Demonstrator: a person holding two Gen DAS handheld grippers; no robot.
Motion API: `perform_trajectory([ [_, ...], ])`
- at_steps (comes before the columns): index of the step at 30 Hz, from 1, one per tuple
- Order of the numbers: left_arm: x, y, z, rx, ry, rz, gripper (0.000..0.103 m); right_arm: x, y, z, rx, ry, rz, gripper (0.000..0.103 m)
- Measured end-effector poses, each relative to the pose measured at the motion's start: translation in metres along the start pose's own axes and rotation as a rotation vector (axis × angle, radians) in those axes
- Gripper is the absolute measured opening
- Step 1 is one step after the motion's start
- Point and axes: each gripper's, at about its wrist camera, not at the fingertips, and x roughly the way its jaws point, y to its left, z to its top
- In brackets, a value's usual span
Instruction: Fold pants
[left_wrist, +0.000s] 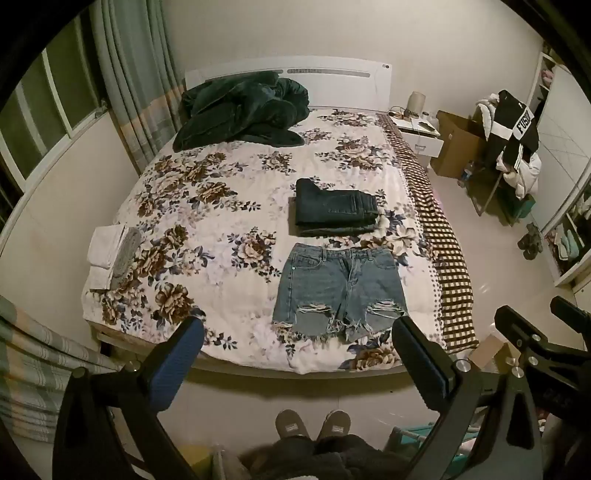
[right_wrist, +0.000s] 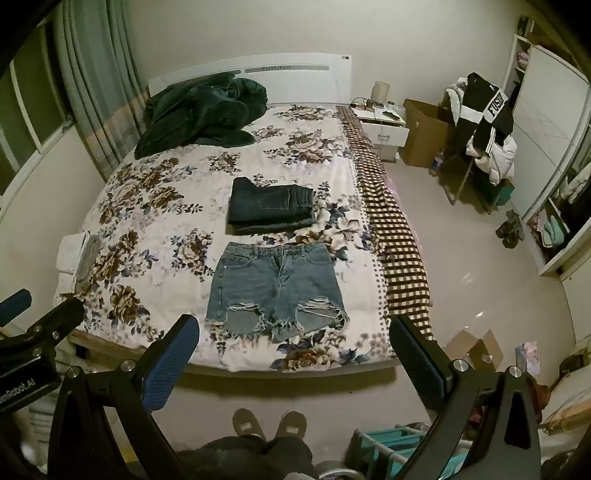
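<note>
Bed (left_wrist: 207, 206) fills both views, its floral cover spread flat, white headboard (left_wrist: 332, 74) up at twelve o'clock. Heaped at eleven o'clock against that headboard sits a dark green blanket (left_wrist: 240, 110), crumpled. Down the bed's three o'clock edge runs a brown checked sheet (left_wrist: 443, 236), hanging toward the floor.

Light blue denim shorts (left_wrist: 340, 288) lie flat and unfolded near the foot of the bed, waistband toward twelve, frayed ripped hems toward six. Just beyond them, toward twelve and not quite touching, rests a pair of dark jeans (left_wrist: 332, 210) already folded into a neat stack. Over at nine o'clock on the bed's edge, folded white towels (left_wrist: 105, 254) with a grey cloth (left_wrist: 125, 258) laid against them.

Off the bed at two o'clock, a white nightstand (left_wrist: 421, 136), then a cardboard box (left_wrist: 458, 144).

Left gripper (left_wrist: 297, 365) hangs short of the foot of the bed, jaws spread wide, nothing between the blue pads. Right gripper (right_wrist: 293, 363) alongside it, equally wide apart and empty, the shorts in line ahead. Grey slippers (left_wrist: 314, 424) at six o'clock.
</note>
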Motion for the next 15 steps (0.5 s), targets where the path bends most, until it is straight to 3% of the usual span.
perform_trajectory([
  [15,0.0000,0.0003,0.0001,-0.002,-0.005,-0.001,0.103,0.0000,0.0002,-0.0010,-0.010,0.009,-0.005,0.103],
])
